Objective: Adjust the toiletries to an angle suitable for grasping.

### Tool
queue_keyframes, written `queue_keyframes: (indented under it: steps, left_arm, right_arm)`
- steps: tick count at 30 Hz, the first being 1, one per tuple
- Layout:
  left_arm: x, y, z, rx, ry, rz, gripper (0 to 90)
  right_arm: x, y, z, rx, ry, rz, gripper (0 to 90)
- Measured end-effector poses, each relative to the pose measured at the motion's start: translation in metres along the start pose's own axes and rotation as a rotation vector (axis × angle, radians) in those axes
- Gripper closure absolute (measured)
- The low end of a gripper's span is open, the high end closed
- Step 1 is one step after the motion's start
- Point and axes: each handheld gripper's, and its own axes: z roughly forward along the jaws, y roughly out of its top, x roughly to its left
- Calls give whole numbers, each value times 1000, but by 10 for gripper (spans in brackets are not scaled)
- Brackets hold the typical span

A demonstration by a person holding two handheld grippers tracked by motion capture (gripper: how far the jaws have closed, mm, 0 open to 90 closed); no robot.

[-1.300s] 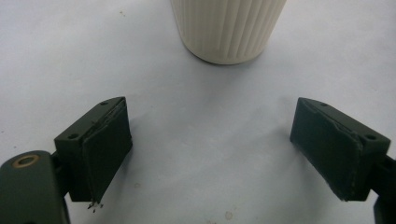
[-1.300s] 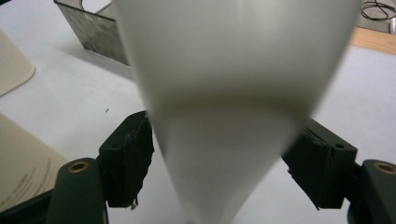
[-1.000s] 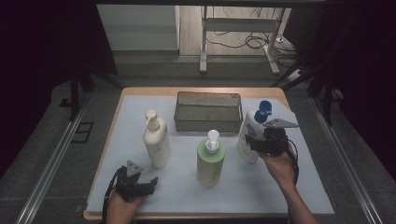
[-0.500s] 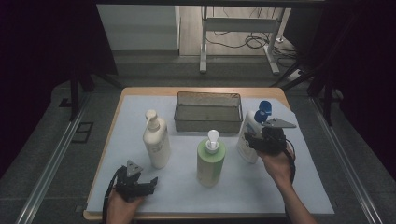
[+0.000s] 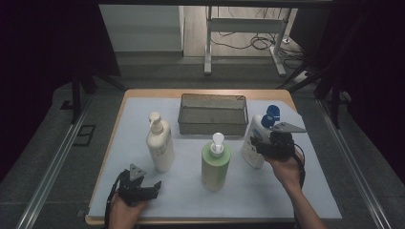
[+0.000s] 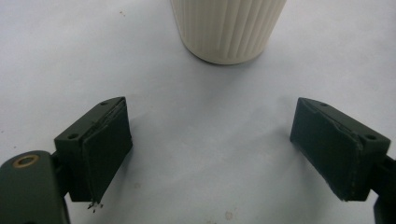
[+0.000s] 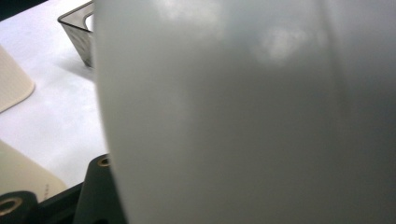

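Right gripper (image 5: pixel 260 144): shifted slightly leftward over the last second, closing onto the white bottle with blue cap (image 5: pixel 255 143) at the right of the tabletop (image 5: pixel 310 191); bottle itself stayed upright and in place. Right gripper view had the bottle's white wall (image 7: pixel 252 112) pressed close against the lens, one dark finger (image 7: pixel 100 196) lying along its left side; the fingers sat around the bottle, but whether they were clamped could not be told. Judged: grasp at hand, lift not yet begun.

Left gripper (image 5: pixel 145 190): unchanged, resting low at the near-left, fingers (image 6: pixel 100 149) wide apart and holding nothing, the cream pump bottle (image 5: pixel 159 143) just ahead of them.

Wire basket (image 5: pixel 212 125): at the back centre, a likely destination, just beside the held bottle's far-left side.

Green pump bottle (image 5: pixel 215 161): standing near the white bottle's left; narrow gap, care needed on any leftward swing.

Open room: bare cloth to the right and near side; right tabletop edge near
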Motion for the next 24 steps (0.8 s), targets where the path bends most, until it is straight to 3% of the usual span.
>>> queue_keyframes:
  steps: [10,24]
  left_arm:
    - [0,0,0,0,0,0,123]
    - [0,0,0,0,0,0,123]
  right_arm:
    - [7,13,-18,-19,45,-36,401]
    - [17,34,-22,-34,108,-69,402]
